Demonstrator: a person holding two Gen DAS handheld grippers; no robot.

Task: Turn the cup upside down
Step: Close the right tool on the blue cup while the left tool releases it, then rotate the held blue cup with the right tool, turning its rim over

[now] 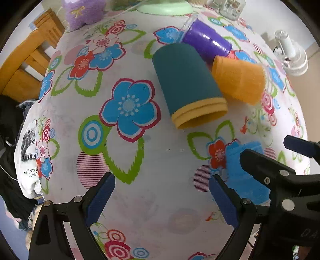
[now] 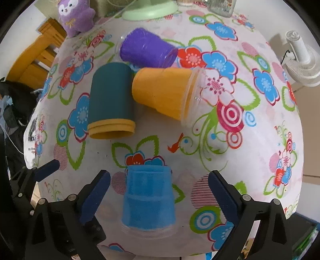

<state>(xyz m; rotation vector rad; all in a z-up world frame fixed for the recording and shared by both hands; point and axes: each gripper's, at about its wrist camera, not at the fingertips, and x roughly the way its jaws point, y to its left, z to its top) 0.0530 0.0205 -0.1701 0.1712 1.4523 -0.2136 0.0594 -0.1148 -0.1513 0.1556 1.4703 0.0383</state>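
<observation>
A blue cup (image 2: 149, 197) stands upside down, rim on the floral tablecloth, between the fingers of my open right gripper (image 2: 159, 185); the pads do not touch it. It shows partly in the left wrist view (image 1: 247, 160), behind the right gripper. A teal cup with a yellow rim (image 1: 188, 84) (image 2: 111, 100), an orange cup (image 1: 239, 79) (image 2: 163, 91) and a purple cup (image 1: 207, 41) (image 2: 147, 50) lie on their sides further back. My left gripper (image 1: 162, 188) is open and empty above bare tablecloth.
A purple plush toy (image 2: 76, 16), a green fan base (image 2: 150, 9) and a glass jar (image 2: 222, 6) stand at the table's far edge. A white fan (image 2: 302, 60) is off the right side, a wooden chair (image 1: 26, 66) off the left.
</observation>
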